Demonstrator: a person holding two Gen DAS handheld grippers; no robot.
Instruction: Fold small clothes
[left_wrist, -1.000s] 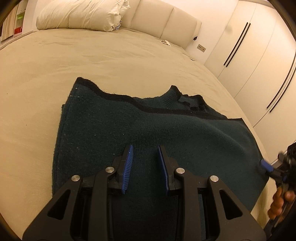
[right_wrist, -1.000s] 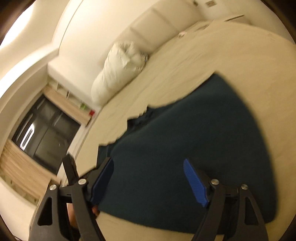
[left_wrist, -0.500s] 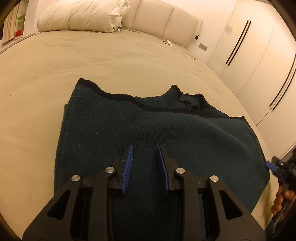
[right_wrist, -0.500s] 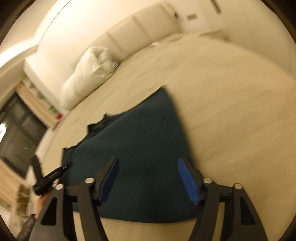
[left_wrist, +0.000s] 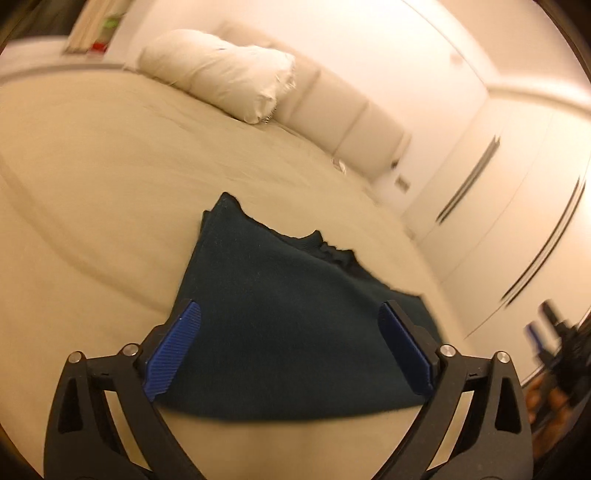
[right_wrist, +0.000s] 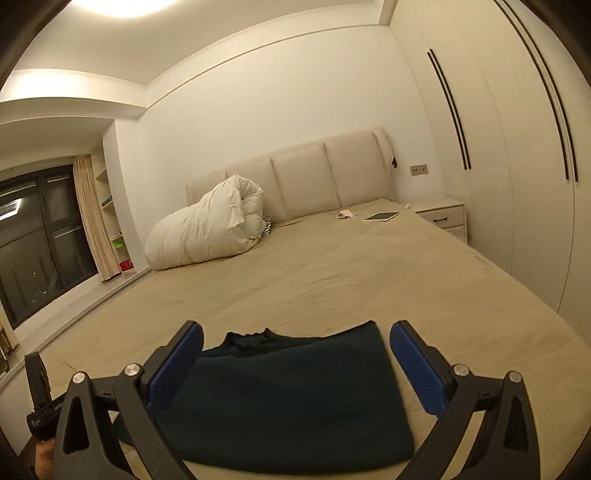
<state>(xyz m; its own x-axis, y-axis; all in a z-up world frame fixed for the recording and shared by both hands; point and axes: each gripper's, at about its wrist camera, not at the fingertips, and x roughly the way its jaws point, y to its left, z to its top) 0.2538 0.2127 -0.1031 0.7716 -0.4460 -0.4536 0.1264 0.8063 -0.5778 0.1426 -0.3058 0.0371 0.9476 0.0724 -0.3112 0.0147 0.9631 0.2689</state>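
Dark teal sweater (right_wrist: 288, 398) folded on bed (right_wrist: 332, 280) | both grippers' jaws opening, nothing between them

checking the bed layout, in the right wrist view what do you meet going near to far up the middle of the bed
right gripper, jaws opening with nothing pinched → folded dark green garment on the beige sheet → bundled white duvet → padded headboard

Bed (right_wrist: 332, 280) bears folded garment (right_wrist: 295, 398), duvet (right_wrist: 207, 229), tablet (right_wrist: 382, 216).
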